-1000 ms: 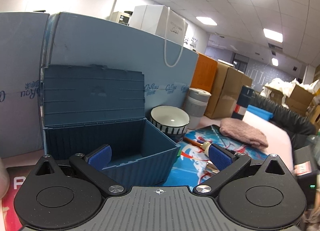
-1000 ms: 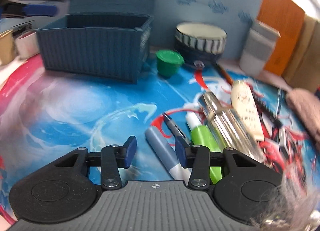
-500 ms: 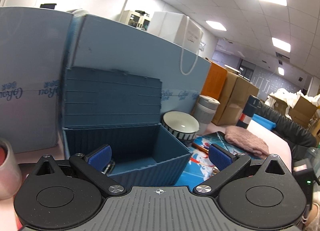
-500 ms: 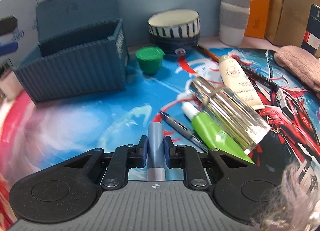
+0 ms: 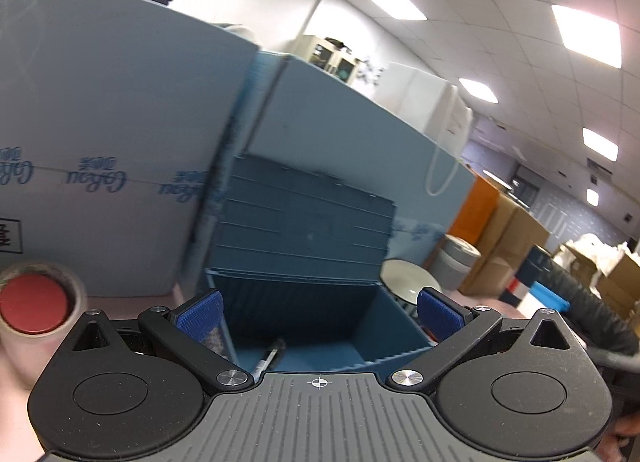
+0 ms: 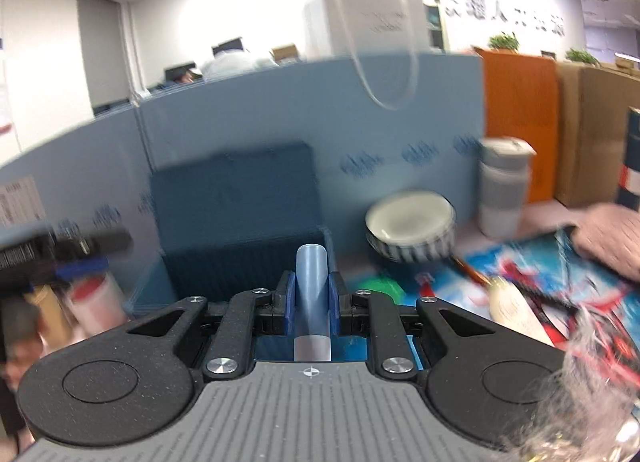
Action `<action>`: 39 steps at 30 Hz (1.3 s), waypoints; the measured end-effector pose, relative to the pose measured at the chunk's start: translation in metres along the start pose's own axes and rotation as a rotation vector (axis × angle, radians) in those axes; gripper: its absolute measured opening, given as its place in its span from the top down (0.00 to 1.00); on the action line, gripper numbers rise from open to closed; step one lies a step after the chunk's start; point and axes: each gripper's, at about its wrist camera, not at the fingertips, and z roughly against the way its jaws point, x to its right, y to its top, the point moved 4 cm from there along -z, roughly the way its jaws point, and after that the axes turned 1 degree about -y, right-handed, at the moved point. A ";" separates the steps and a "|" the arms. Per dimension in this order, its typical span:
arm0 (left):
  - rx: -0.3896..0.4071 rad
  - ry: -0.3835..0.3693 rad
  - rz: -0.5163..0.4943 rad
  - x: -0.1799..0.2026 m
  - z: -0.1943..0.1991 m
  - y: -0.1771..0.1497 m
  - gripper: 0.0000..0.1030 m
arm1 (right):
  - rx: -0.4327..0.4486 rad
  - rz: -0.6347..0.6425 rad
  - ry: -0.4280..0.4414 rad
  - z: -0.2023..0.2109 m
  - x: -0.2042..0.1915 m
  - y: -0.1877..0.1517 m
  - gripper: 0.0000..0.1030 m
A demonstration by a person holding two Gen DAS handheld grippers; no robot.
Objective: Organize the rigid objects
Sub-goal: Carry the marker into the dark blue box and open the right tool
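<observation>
Lifted clear of the patterned mat (image 6: 516, 262) where it lay a second ago, a pale blue marker (image 6: 312, 294) now stands out between the fingers of the right gripper (image 6: 312, 304), which have just closed and clamp it on both sides, its capped end pointing forward toward the dark blue storage box (image 6: 244, 258). That box sits with its ribbed lid raised against a light blue foam board (image 6: 400, 117) at the back of the worktop, and the right wrist view is blurred. Right of the box stand a striped bowl (image 6: 412, 225) and a grey lidded cup (image 6: 505, 189), with a green cap (image 6: 380, 288) low in front of the bowl and a cream tube (image 6: 516, 310) lying on the mat. A pink knitted cloth (image 6: 608, 238) lies at the mat's far right edge. The left gripper (image 5: 319, 312) has shifted across so that the box (image 5: 316, 314) fills the space ahead of it; its blue-padded fingers (image 5: 200, 312) stand wide apart and hold nothing. Inside the box, a slim pen (image 5: 272, 354) lies on the floor near the front. At the left edge of that view sits a clear cup with a red centre (image 5: 34, 302), just beside the gripper's housing. Cardboard cartons (image 5: 508, 238) are stacked along the right, under ceiling light panels.
</observation>
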 end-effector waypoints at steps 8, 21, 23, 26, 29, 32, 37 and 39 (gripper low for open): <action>-0.009 0.070 0.072 -0.029 -0.008 0.001 0.00 | 0.003 -0.030 0.133 -0.070 -0.048 0.037 0.84; -0.004 0.116 0.117 -0.050 -0.009 0.002 0.00 | -0.237 0.002 0.201 -0.159 -0.105 0.006 0.84; -0.006 0.110 0.129 -0.053 -0.010 0.002 0.00 | -0.272 -0.001 0.193 -0.167 -0.107 0.002 0.84; 0.006 0.118 0.146 -0.055 -0.007 0.003 0.00 | -0.335 0.002 0.173 -0.178 -0.110 -0.001 0.84; 0.014 0.113 0.150 -0.055 -0.005 0.004 0.00 | -0.398 0.003 0.163 -0.188 -0.114 -0.004 0.84; 0.011 0.114 0.149 -0.055 -0.006 0.004 0.00 | -0.437 0.005 0.161 -0.194 -0.113 -0.009 0.83; 0.007 0.110 0.145 -0.053 -0.007 0.005 0.00 | -0.447 -0.022 0.149 -0.199 -0.113 -0.007 0.61; 0.009 0.109 0.143 -0.053 -0.006 0.005 0.00 | -0.426 -0.038 0.157 -0.194 -0.110 -0.005 0.49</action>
